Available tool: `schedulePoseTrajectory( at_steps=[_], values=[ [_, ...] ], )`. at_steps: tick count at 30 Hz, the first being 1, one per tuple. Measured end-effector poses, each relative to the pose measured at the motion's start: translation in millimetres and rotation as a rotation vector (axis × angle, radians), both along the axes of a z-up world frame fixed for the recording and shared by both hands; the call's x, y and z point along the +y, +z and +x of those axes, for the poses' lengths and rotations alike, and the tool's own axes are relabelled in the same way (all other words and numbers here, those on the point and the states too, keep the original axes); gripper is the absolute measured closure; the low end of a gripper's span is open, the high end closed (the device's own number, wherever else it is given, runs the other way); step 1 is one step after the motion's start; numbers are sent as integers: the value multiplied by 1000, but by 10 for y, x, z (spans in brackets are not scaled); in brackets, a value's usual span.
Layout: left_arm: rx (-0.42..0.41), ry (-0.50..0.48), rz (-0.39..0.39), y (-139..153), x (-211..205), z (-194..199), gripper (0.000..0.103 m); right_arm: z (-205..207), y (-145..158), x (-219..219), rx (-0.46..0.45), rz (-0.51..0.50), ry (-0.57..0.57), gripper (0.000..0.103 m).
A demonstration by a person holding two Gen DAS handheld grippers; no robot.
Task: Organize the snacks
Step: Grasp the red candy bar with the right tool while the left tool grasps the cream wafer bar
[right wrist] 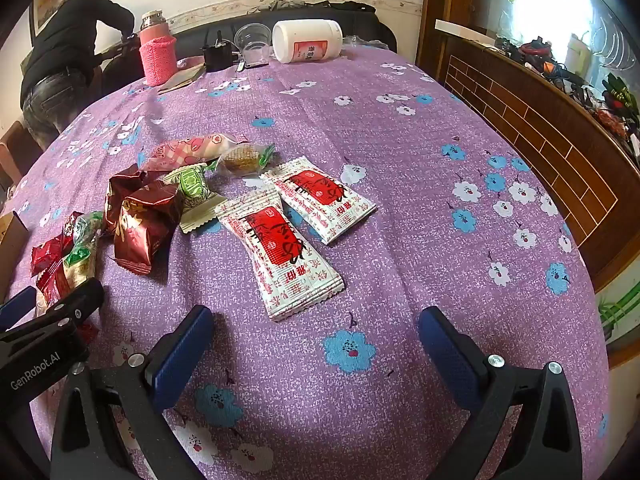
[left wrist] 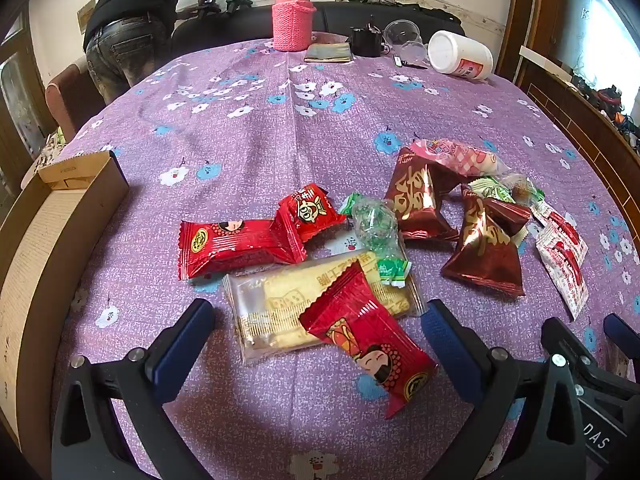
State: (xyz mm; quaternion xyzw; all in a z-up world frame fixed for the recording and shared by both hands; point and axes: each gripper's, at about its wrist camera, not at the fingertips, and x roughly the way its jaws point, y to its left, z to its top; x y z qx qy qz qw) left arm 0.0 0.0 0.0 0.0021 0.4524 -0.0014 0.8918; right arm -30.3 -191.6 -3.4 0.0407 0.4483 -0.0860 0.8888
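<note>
Several wrapped snacks lie loose on the purple flowered tablecloth (left wrist: 248, 152). My left gripper (left wrist: 316, 320) stands open above a clear pack of yellow wafers (left wrist: 276, 312) with a red packet (left wrist: 368, 340) lying across it. Beyond are two more red packets (left wrist: 236, 246), a green candy (left wrist: 376, 228) and two dark red foil packs (left wrist: 484, 248). My right gripper (right wrist: 316, 328) is open too, nothing between its fingers, just short of two white-and-red sachets (right wrist: 284, 248). An open cardboard box (left wrist: 48, 232) sits at the left.
At the far edge stand a pink flask in a knitted sleeve (left wrist: 293, 20), a white jar on its side (left wrist: 460, 54), clear cups (left wrist: 402, 34) and a black object (left wrist: 366, 42). A person (left wrist: 132, 24) bends over behind the table. A wooden counter (right wrist: 540, 132) runs along the right.
</note>
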Motion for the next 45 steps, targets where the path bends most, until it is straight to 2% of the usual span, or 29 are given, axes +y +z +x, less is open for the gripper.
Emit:
schedulePoseTrajectory(
  at_steps=[10,21,23,26,29,32,35,37,39,40,41,42,43,44,45],
  values=[
    [1,-1,-1,-2,-9,5,0,0,0,-1,0,0,-1,1],
    [82,-174,2,23,7,-108,0,4,6,7,17,11,-1,1],
    [71,-205,-24,35,62,-215,2,3,18,36,35,14,3,1],
    [26,-226,-103,142,255,-424,14,-13,15,23,51,17,18,1],
    [-54,-212,-106,313,496,-640,14,-51,13,13,52,16,46,1],
    [-94,-188,-101,431,743,-778,14,-102,23,18,53,13,55,1],
    [-105,-168,-125,500,942,-863,14,-203,98,22,51,28,47,19],
    [-115,-164,-127,535,1028,-864,14,-299,229,72,13,80,64,20],
    [-121,-172,-126,534,1064,-889,15,-372,377,231,-30,108,131,27],
    [-123,-171,-127,540,1082,-879,25,-393,435,346,-48,116,175,27],
    [-119,-174,-138,543,1095,-874,44,-397,475,469,-59,130,223,27],
    [-94,-186,-168,532,1118,-839,55,-388,491,611,-58,145,274,27],
    [-74,-195,-191,524,1133,-814,71,-366,473,745,-51,154,310,28],
    [-59,-203,-209,515,1141,-792,74,-328,448,873,-42,158,339,35],
    [-54,-206,-213,511,1144,-782,74,-280,400,1018,-31,159,372,47]
  ],
)
